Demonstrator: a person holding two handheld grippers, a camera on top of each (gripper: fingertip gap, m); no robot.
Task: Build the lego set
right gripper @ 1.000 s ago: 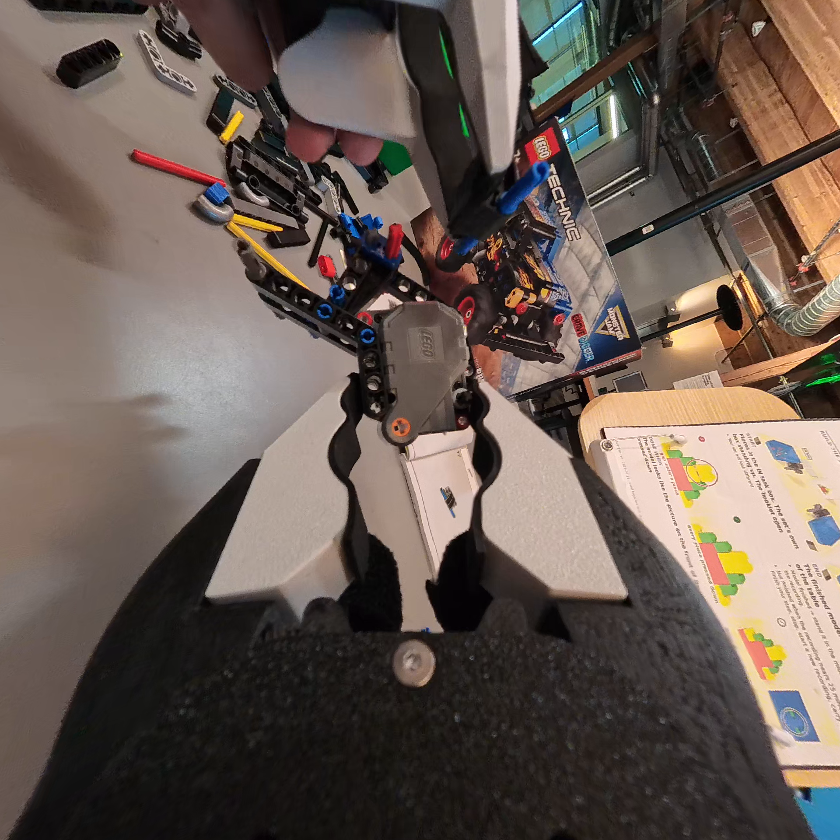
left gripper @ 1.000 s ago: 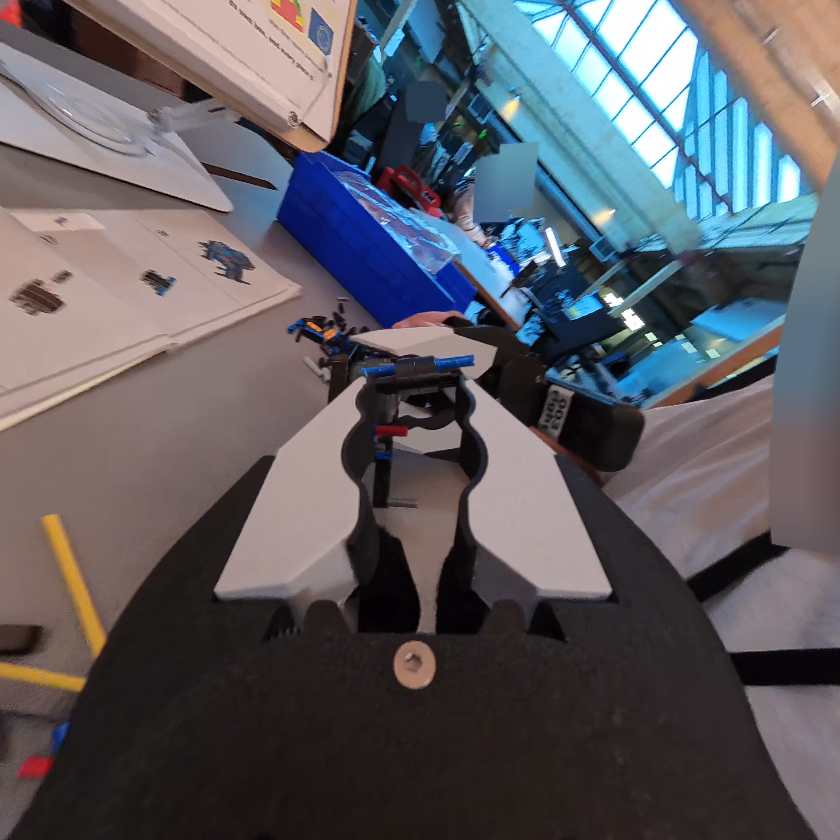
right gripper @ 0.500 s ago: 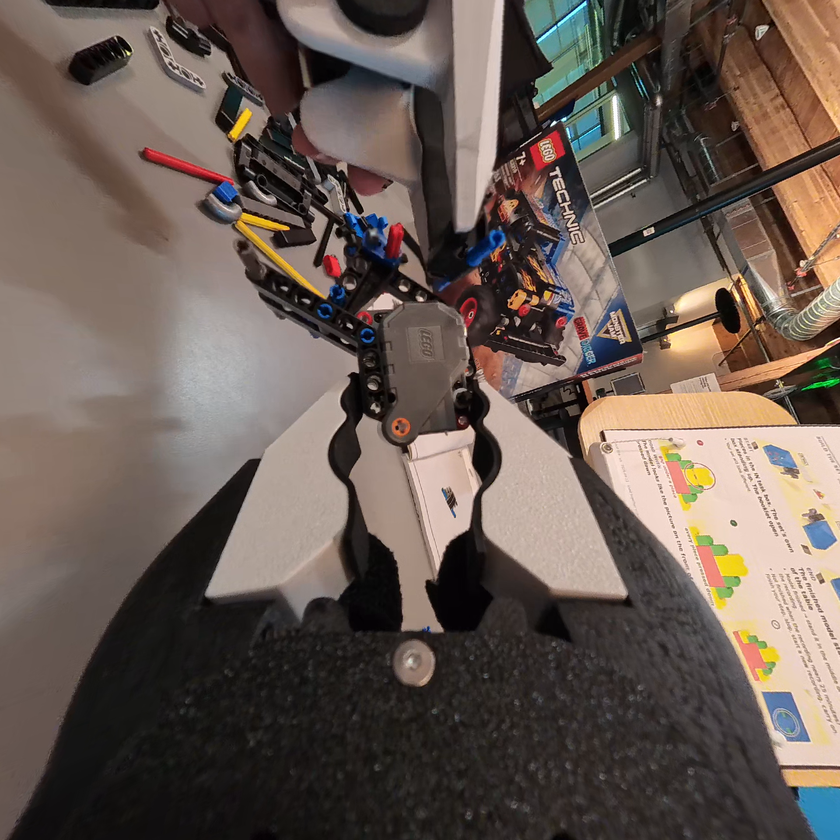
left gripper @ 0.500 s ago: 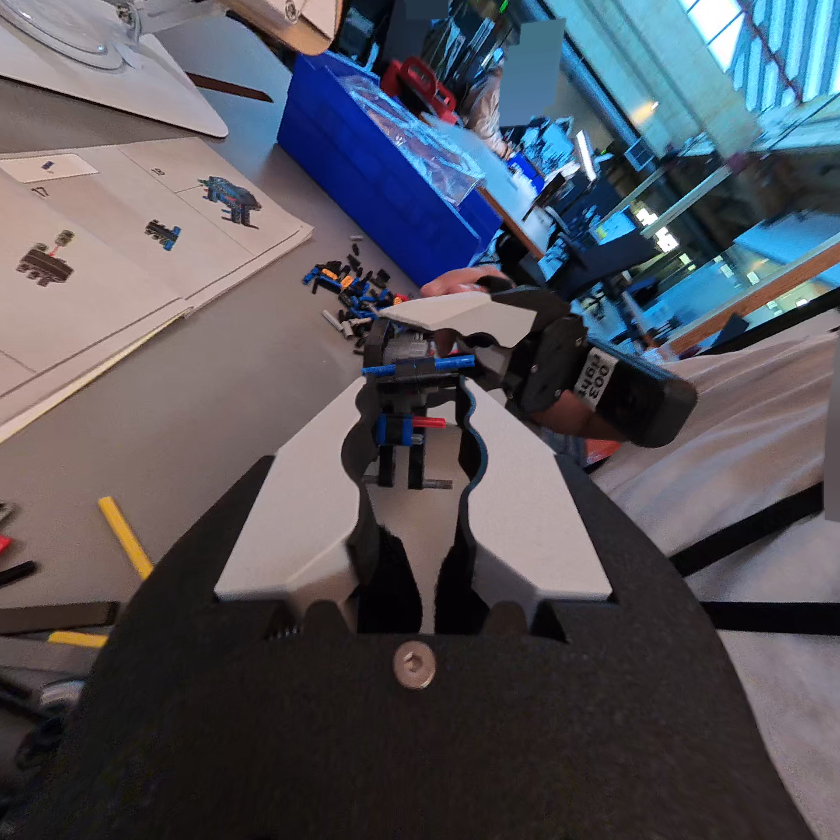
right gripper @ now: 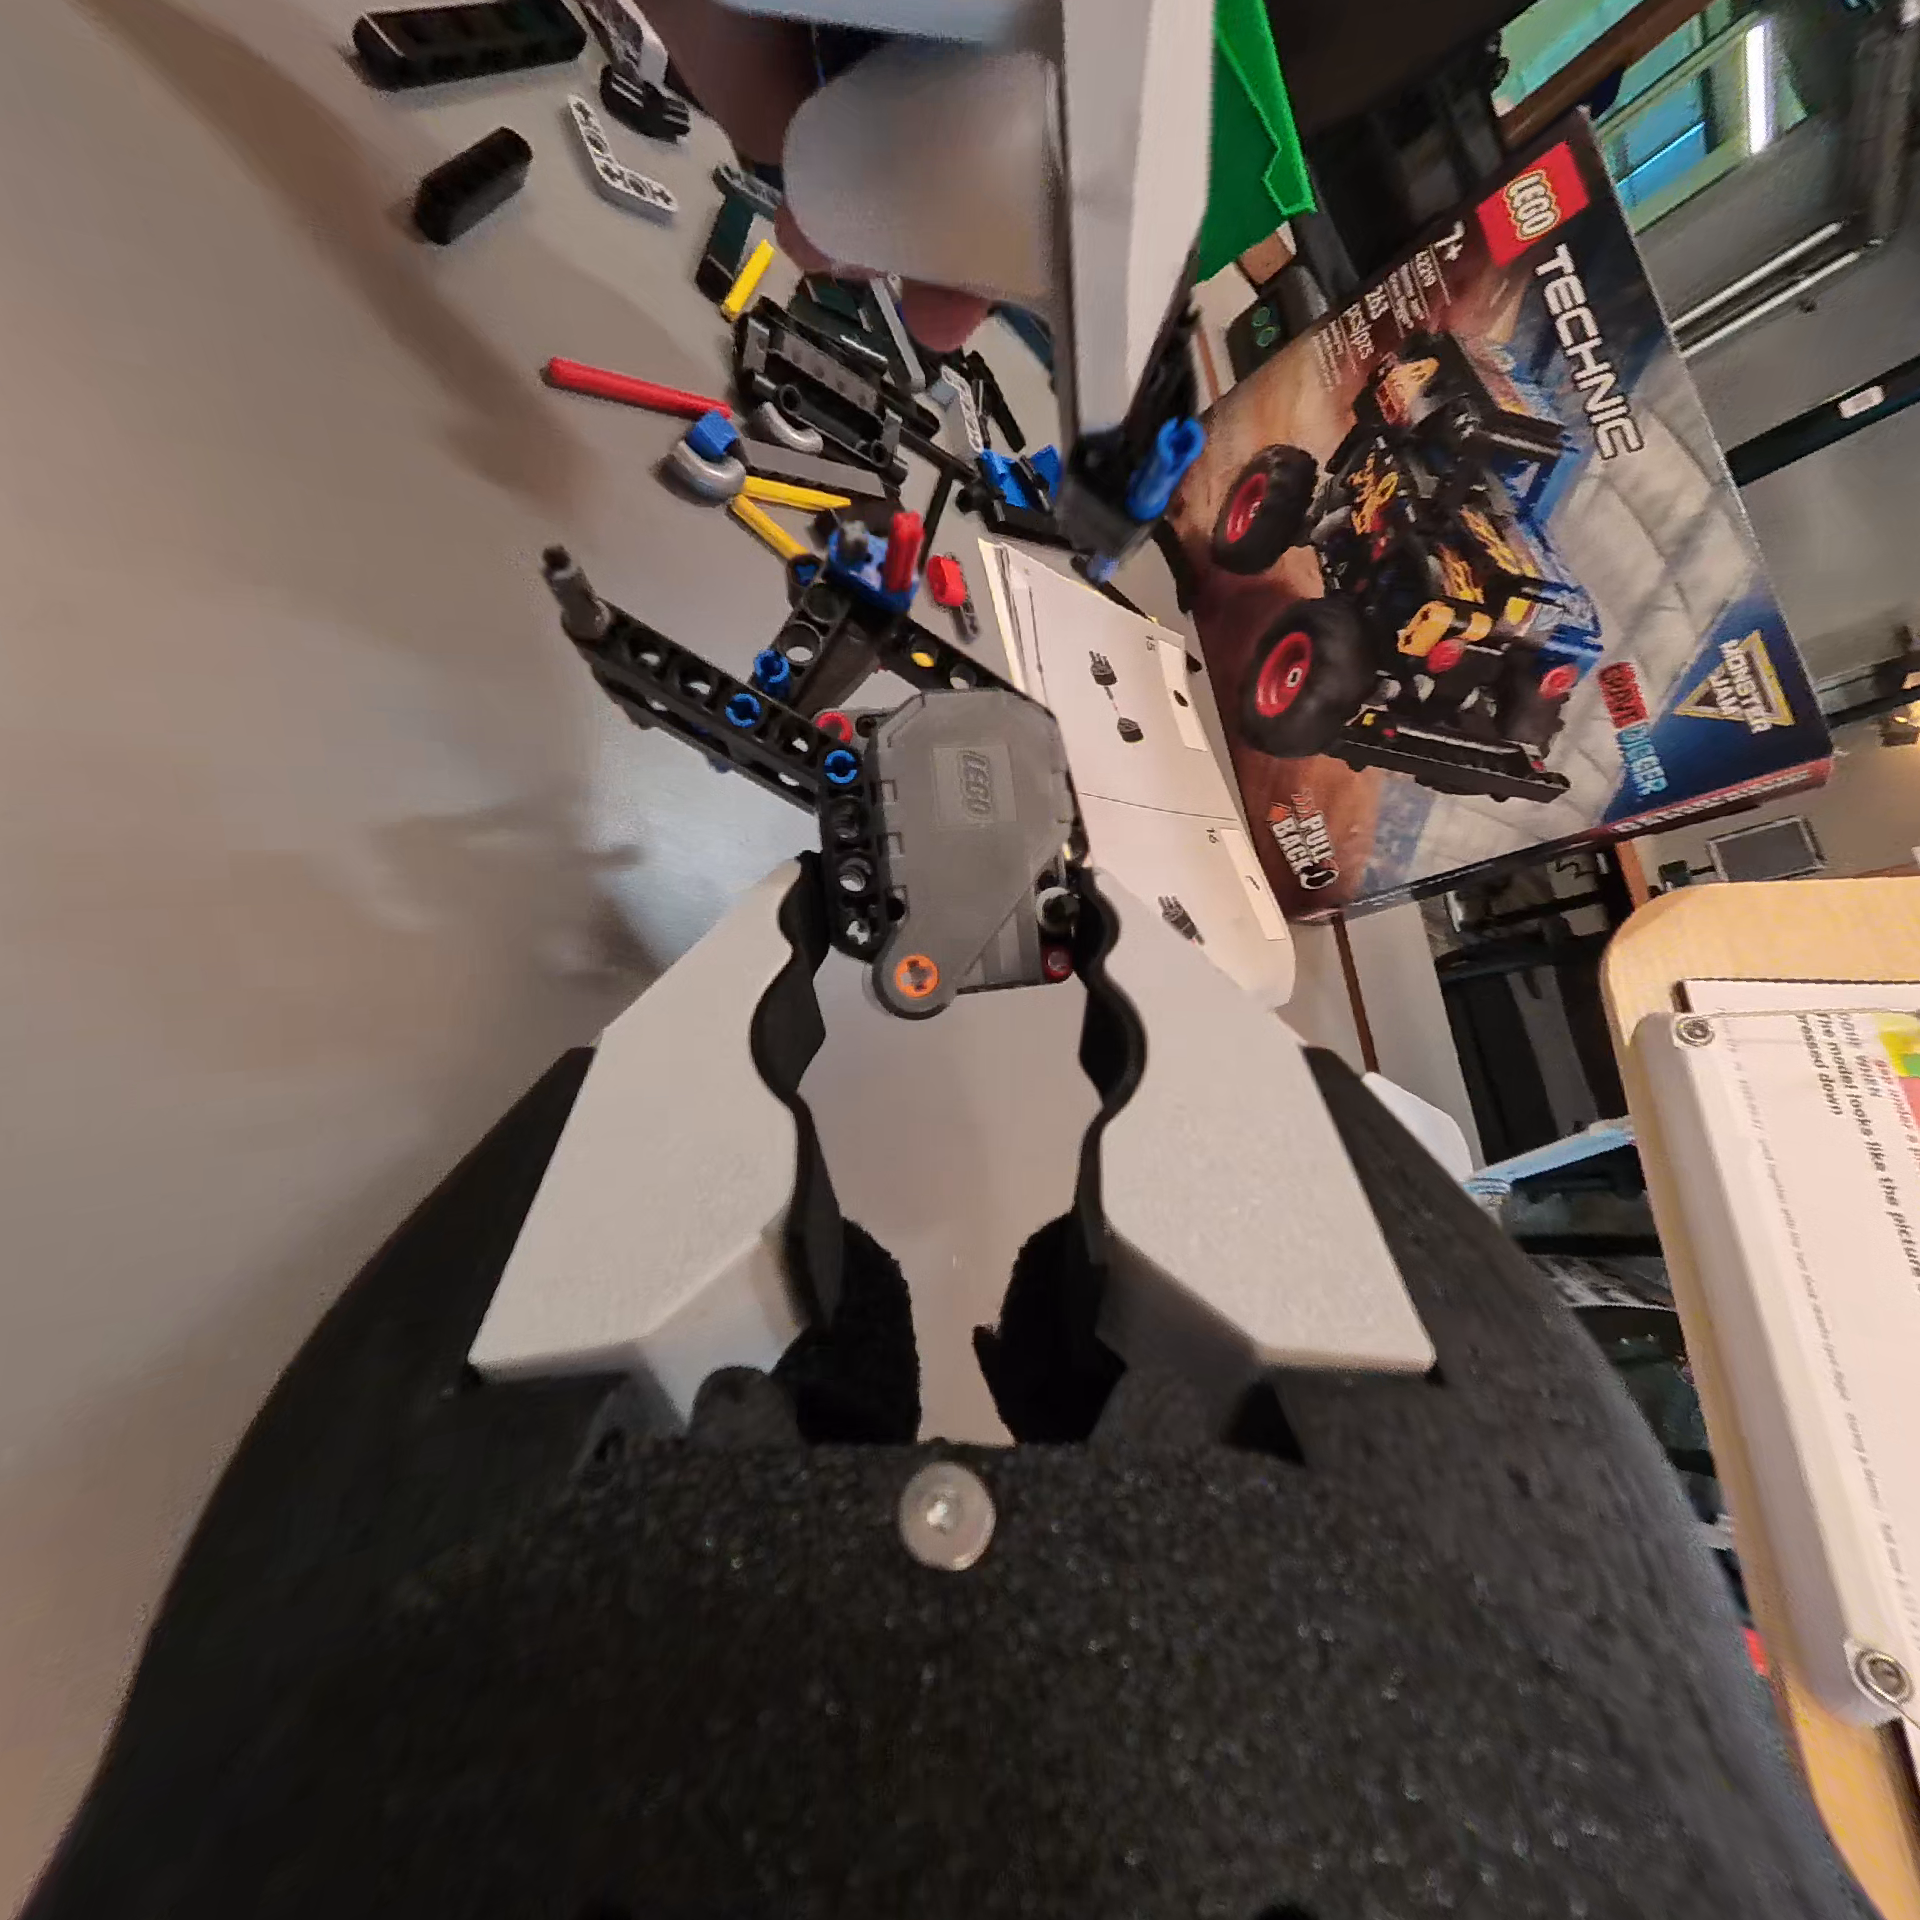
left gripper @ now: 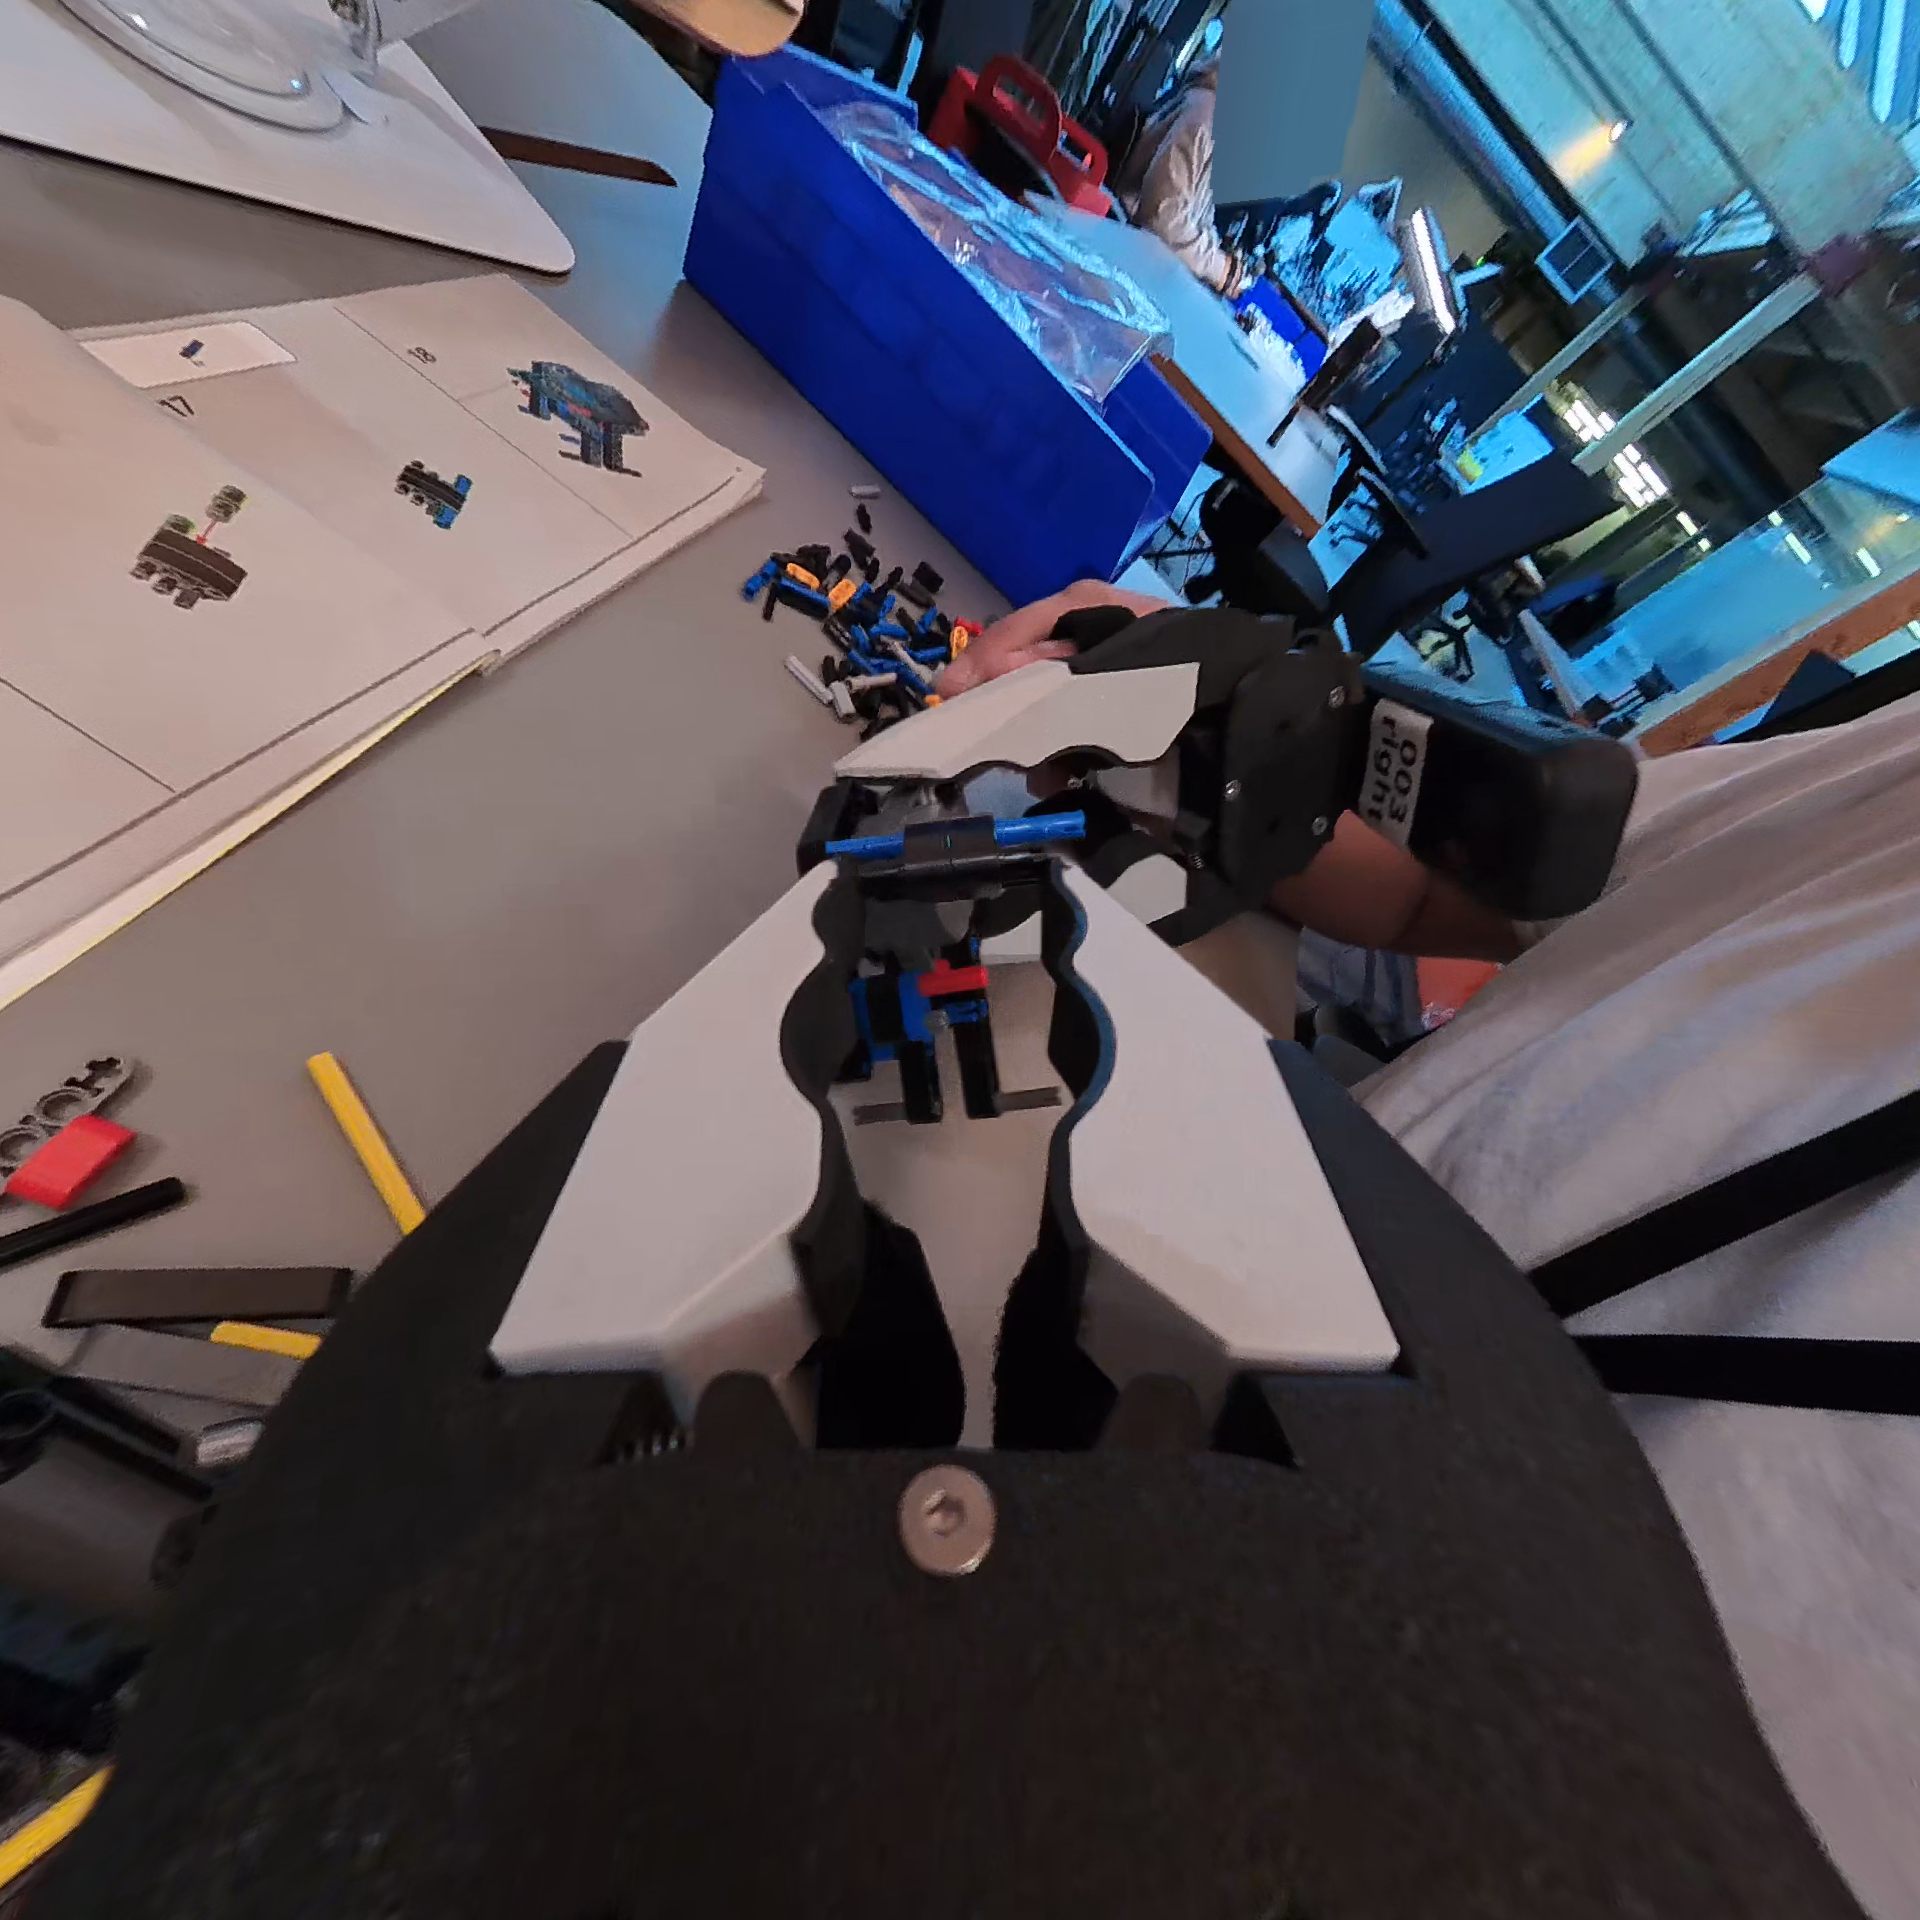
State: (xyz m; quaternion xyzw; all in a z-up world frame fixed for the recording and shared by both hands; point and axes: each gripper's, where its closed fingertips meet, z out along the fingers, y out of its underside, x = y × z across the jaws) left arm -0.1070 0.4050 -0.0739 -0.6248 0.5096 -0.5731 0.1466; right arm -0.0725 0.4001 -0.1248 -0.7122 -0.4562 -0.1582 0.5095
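since a second ago your left gripper has swung down toward the right gripper, so its small black piece with blue pins now sits almost against the motor frame; mating looks close. both grippers are narrowed onto their parts, left pinching the pin piece, right clamping the frame. loose parts lie at 12 o'clock on the table. the contact point is hidden behind the fingers.

My gripper fingers look matt grey plastic, its mount rough black foam; the table is smooth.
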